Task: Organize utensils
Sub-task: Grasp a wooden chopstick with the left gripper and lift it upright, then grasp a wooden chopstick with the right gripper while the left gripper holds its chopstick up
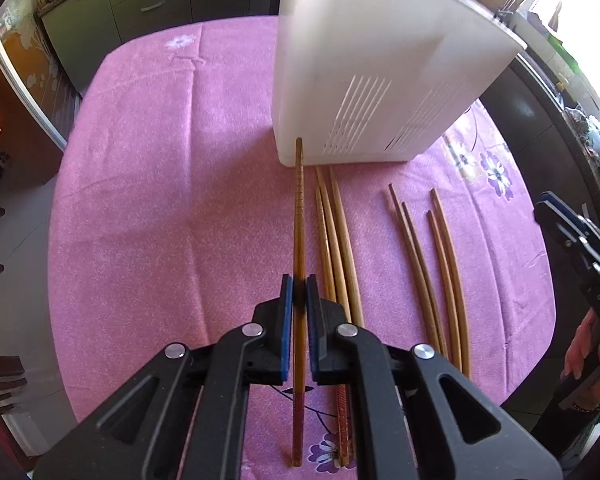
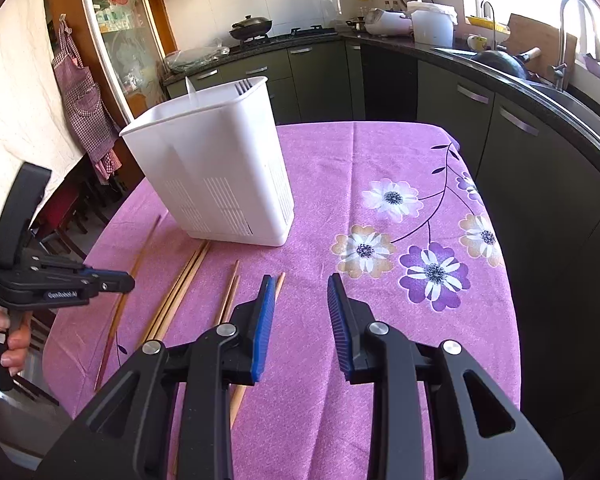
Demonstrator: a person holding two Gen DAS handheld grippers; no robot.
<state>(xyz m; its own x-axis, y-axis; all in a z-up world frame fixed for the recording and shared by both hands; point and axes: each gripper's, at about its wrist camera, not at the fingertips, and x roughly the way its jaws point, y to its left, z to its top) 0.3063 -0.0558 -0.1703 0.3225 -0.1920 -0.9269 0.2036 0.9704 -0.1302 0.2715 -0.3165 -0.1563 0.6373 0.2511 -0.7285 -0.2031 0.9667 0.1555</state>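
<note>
Left hand-held gripper (image 1: 299,294): its blue pads (image 1: 286,312) are pinched on a dark brown chopstick (image 1: 299,216), which runs forward from between the jaws toward the foot of the white holder; in the right wrist view this hand-held gripper (image 2: 116,283) sits at the left edge, with a person's fingers (image 2: 14,346) on its handle.
Bench (image 1: 160,200): covered by a pink cloth with purple and white flowers.
Loose chopsticks, left group (image 1: 340,240): three pale wooden ones lying side by side on the cloth, just right of the held one, tips toward the holder.
White holder (image 2: 216,168): a slotted plastic tub standing upright on the cloth, beyond the chopstick tips.
Loose chopsticks, right group (image 1: 432,264): four darker ones lying on the cloth in two close pairs, set apart from the pale group.
Red-patterned chopstick (image 1: 342,416): lies on the cloth under the left hand-held gripper, only its end showing.
Right hand-held gripper (image 2: 302,280): jaws spread, nothing between them, above the cloth just right of the rightmost chopsticks.
Kitchen counter (image 2: 500,68): dark, running along the far right with a sink tap (image 2: 566,36).
</note>
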